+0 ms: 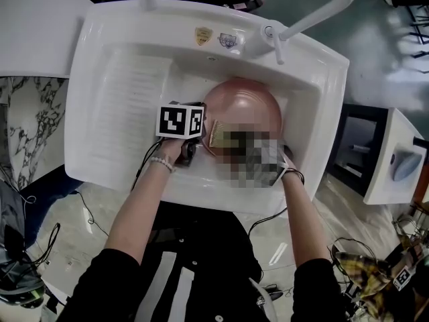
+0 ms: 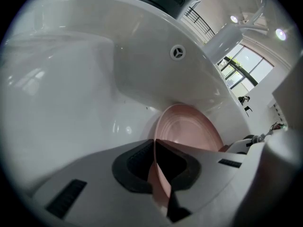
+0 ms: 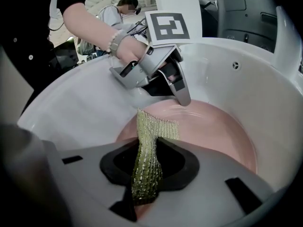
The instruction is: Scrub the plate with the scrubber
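Head view: the pink plate (image 1: pixel 244 102) sits toward the sink's (image 1: pixel 100 45) right end, its near edge blurred over.

Left gripper view: my left gripper (image 2: pixel 158 169) is pinched tight on the plate's rim.

Right gripper view: my right gripper (image 3: pixel 149 167) clamps the green scrubber (image 3: pixel 154 129), whose free end lies over the plate.

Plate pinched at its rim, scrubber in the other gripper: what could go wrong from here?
The left gripper pinches only the thin rim of the round pink plate; scrubbing pressure may twist it loose into the white sink. The right gripper holds the yellow-green mesh scrubber by one end; it might fold or slip out.
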`<state>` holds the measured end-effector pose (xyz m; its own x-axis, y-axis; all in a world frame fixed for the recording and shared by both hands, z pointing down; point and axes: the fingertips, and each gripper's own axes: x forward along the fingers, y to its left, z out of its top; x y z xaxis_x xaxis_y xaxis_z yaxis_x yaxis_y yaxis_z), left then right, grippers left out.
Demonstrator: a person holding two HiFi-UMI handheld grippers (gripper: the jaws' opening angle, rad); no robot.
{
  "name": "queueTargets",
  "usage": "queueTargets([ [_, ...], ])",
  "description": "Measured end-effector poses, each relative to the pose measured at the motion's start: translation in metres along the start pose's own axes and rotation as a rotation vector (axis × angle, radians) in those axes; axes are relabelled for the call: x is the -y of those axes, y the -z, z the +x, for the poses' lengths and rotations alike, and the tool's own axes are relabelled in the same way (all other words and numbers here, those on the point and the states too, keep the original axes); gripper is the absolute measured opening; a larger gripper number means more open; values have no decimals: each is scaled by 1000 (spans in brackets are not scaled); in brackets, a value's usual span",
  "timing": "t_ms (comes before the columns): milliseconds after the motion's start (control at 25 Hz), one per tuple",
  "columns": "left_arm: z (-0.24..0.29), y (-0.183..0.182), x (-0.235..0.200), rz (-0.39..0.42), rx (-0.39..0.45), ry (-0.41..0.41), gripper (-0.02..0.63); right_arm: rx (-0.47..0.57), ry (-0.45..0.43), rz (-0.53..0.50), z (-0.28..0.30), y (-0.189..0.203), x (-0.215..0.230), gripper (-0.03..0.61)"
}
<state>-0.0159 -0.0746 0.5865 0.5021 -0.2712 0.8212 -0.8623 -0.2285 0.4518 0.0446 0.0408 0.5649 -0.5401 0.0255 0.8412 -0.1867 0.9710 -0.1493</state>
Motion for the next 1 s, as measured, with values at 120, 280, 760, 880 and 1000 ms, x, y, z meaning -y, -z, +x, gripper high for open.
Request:
queueTargets([
  [120, 0, 1, 0, -2, 0, 1, 12, -17, -49, -1, -1, 0, -15, 86],
  [280, 0, 0, 0, -1, 1, 0, 12, -55, -100, -27, -3, -1, -29, 87],
  [760, 0, 1, 0, 0, 4, 2, 12, -1, -128, -66, -23, -17, -39, 80],
  [880, 0, 5, 1, -4, -2, 6, 12, 51, 16, -70, -28, -23, -14, 80],
  [1000, 0, 3, 1, -7, 2, 9, 12, 12, 219, -105, -35, -18, 32, 80],
])
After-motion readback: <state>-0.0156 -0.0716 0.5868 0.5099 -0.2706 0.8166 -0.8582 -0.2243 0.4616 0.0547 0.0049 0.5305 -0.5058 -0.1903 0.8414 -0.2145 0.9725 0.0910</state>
